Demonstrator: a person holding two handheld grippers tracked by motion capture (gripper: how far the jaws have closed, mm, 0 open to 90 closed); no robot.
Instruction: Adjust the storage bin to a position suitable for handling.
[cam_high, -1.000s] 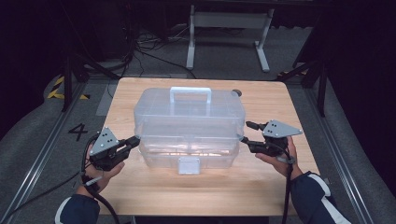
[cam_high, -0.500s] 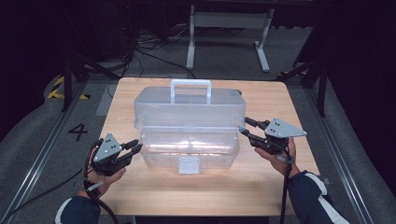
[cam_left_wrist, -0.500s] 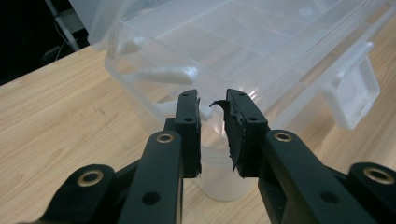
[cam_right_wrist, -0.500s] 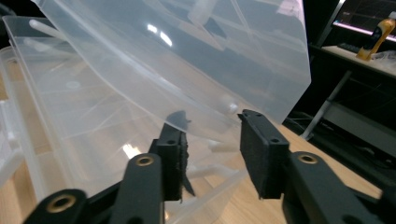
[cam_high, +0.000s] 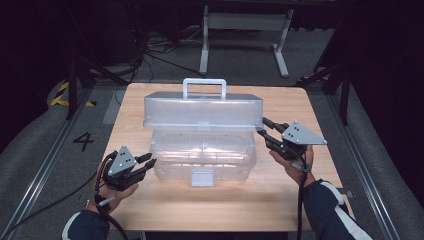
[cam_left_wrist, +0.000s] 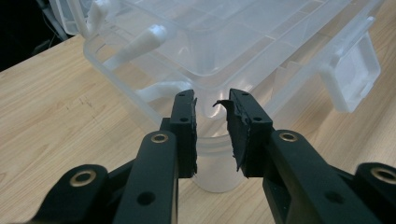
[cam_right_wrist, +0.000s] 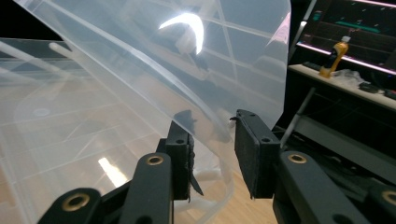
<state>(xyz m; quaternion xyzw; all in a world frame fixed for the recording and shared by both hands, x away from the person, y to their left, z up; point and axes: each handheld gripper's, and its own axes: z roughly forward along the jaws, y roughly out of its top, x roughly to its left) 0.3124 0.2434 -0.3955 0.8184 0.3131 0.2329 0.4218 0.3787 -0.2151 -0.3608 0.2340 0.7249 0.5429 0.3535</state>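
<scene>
Standing near the middle of a light wooden table, a clear plastic storage box has its lid swung up at the back — a white carry handle rises from the top and a white latch hangs at the front wall of the base. A person works it from both ends with a two-jaw gripper in each hand.

At the box's right end, the right gripper reaches up to the raised lid's corner. Its own view shows the lid's clear edge running between the two black pads, which have just been closing; the left pad touches the plastic, the right pad stands a little off it, so no firm pinch can be read.

At the left end, the left gripper sits low, just beside the lower front corner of the base. Its jaws have just been opening — a narrow gap separates the pads, with nothing pressed between them, and the corner of the base shows through the gap, close behind.
</scene>
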